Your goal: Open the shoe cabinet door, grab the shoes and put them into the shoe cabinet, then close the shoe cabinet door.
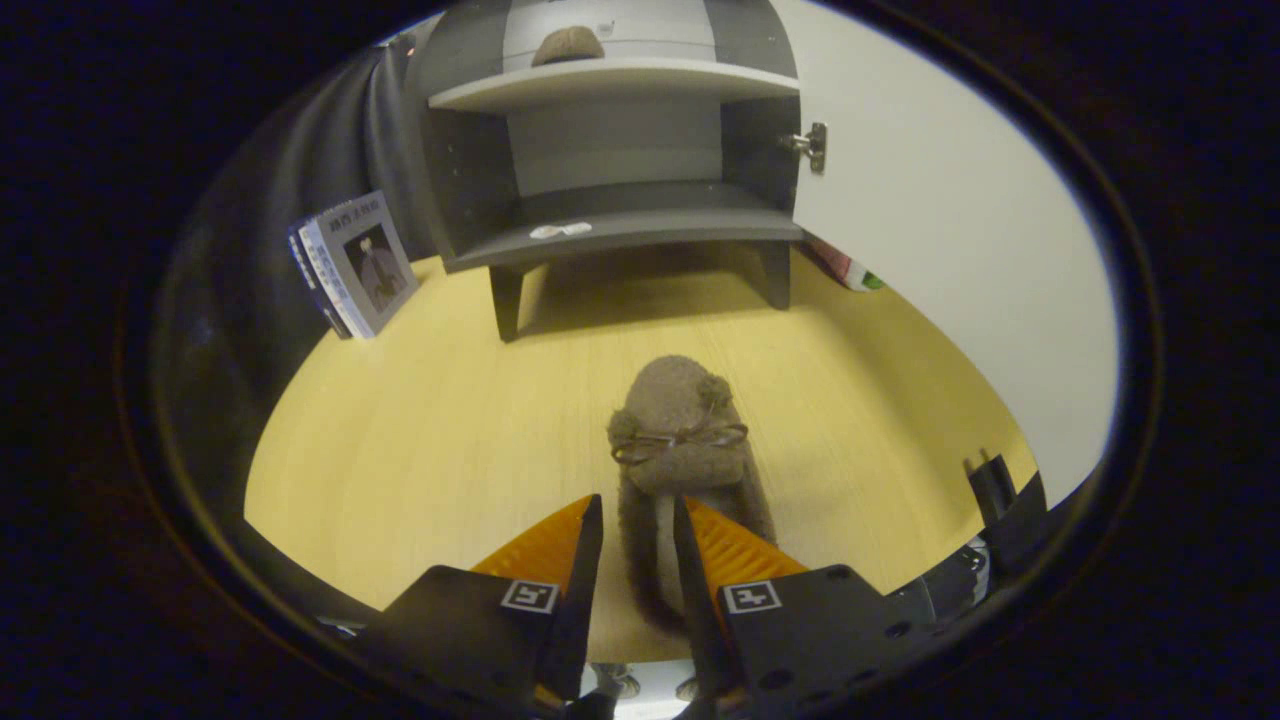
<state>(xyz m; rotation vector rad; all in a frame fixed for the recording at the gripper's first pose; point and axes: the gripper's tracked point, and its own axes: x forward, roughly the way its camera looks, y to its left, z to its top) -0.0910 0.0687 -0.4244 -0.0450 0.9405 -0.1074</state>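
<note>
Your claw (637, 520) is closed on the heel part of the fuzzy grey-brown slipper with a small bow (680, 430) in the lower middle of the frame; both fingers press on its soft edge, and the toe points away toward the small grey shoe cabinet (610, 235) at the top middle. I cannot tell if the slipper rests on the yellow wooden counter (420, 430) or is just lifted from it. The white cabinet door (940, 250) stands open at the right, and a second slipper of the same kind (568, 45) already lies on the upper shelf. The grip takes only a thin, soft rim, so I think the slipper may hang down at the toe or slide out if you move fast. The lower shelf opening is low, so a hanging toe could hit the front edge of the shelf. The open door is near your way on the right; a wide swing could push it. The stack of books (355, 265) leaning at the left is well apart and should be no problem.
</note>
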